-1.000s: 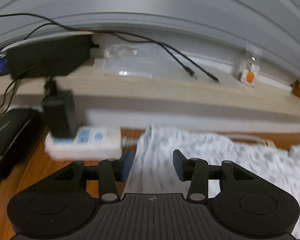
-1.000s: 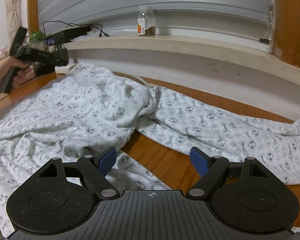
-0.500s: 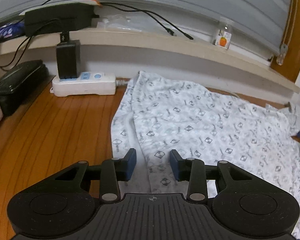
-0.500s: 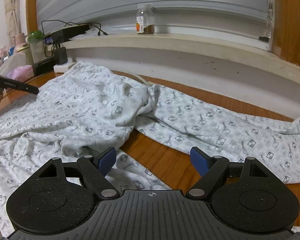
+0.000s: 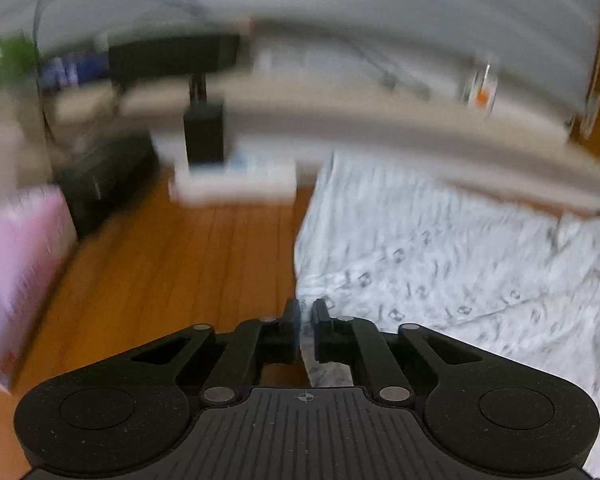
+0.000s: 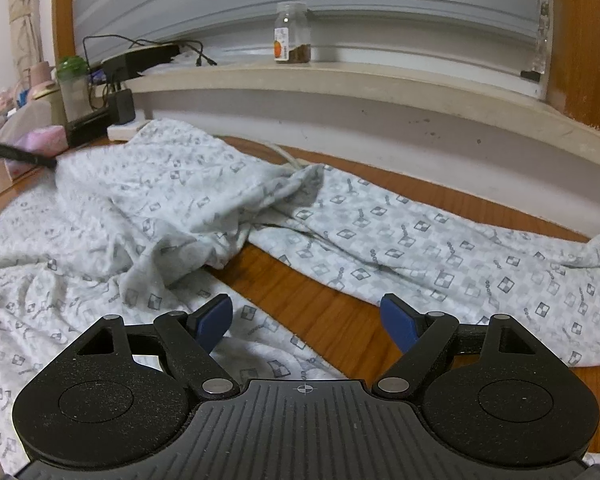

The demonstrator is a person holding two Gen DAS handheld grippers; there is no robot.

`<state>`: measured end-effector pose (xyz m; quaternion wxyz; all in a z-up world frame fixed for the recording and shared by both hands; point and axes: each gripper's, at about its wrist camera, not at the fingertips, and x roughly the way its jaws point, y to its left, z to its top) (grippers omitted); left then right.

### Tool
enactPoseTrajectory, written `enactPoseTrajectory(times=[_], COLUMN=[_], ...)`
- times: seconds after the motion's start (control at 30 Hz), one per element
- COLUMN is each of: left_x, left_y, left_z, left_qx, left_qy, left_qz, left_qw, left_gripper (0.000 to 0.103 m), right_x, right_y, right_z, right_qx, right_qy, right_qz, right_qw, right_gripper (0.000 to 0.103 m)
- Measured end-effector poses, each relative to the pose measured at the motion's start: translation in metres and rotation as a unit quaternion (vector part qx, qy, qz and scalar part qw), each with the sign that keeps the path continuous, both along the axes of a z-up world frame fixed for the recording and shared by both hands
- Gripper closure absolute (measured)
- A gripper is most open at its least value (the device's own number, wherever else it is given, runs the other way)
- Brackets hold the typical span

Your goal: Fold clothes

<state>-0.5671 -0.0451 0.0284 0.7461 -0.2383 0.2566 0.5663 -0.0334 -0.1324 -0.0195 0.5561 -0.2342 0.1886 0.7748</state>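
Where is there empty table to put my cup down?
Bare wood shows left of the patterned garment, bordered by the power strip and pink box; a smaller patch sits between its folds ahead of the right gripper. Elsewhere cloth crowds the table.

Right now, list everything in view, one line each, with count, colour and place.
Patterned cotton garment: one, white with grey squares, spread and rumpled over the table.
Wooden table: one, orange-brown, under the garment.
Glass jar: one, clear with an orange label, on the sill.
Stone sill: one, beige, behind the table.
Power strip: one, white, far-left table edge, black adapter plugged in.
Pink box: one, far left.
Left gripper: black, shut on the garment's edge.
Right gripper: black, blue pads, open above the table.
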Motion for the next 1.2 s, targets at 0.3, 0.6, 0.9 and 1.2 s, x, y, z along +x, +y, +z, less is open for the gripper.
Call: enactPoseTrajectory(times=[0.3,0.6,0.9,1.2], left_x=[0.063,0.176,0.180,0.184], left_y=[0.012,0.044,0.051,0.052], left_z=[0.019,-0.004,-0.034,-0.033], left_qx=[0.060,0.054,0.026,0.026], left_qy=[-0.020,-0.033,-0.048,-0.026], left_qz=[-0.032,-0.140,-0.143,-0.146], left_qw=[0.9975,0.9881,0.9882,0.9886], left_gripper=[0.027,0.021,0.020,0.019], right_x=[0.007,0.026,0.140,0.232], right_y=[-0.002,-0.009,0.005,0.091], right_z=[0.002,0.007,0.038,0.023], right_qx=[0.005,0.031,0.046,-0.019], right_qy=[0.023,0.069,0.035,0.096], right_qz=[-0.009,-0.029,-0.173,-0.301], right_qw=[1.000,0.997,0.983,0.949], right_gripper=[0.023,0.032,0.038,0.039])
